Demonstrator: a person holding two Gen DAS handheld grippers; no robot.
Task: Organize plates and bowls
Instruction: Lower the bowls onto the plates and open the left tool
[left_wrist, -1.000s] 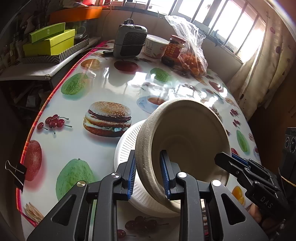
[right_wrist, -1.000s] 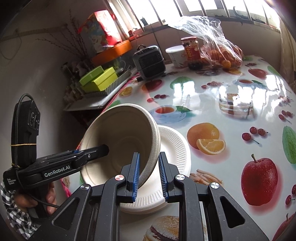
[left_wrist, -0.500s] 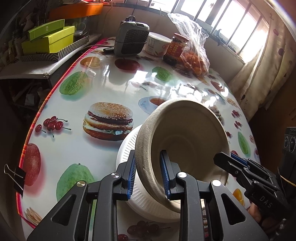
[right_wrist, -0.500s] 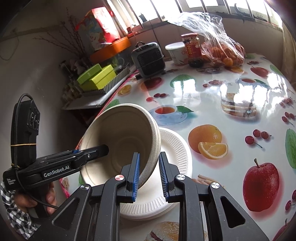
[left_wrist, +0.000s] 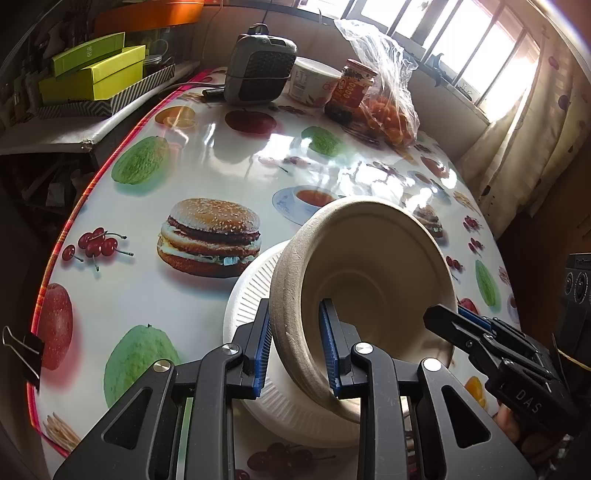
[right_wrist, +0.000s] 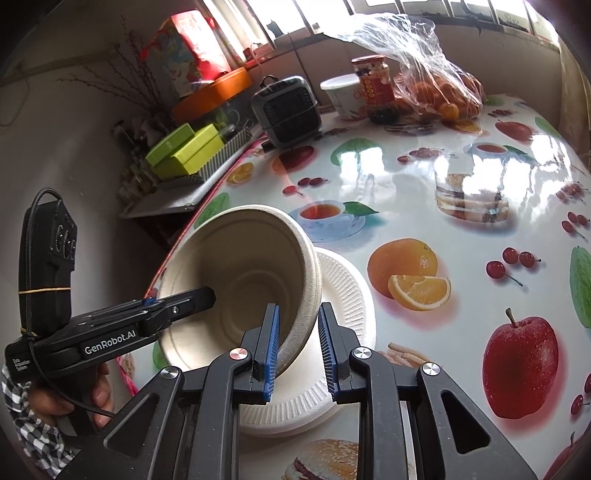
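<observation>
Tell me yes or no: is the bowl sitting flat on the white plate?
No, the bowl is tipped steeply on its side above the plate, its rim between the jaws of both grippers.

Barred window bright; curtain right; fruit-print table.

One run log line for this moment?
left gripper: shut on bowl rim | right gripper: same bowl, opposite rim | bowl: tilted over white plates
</observation>
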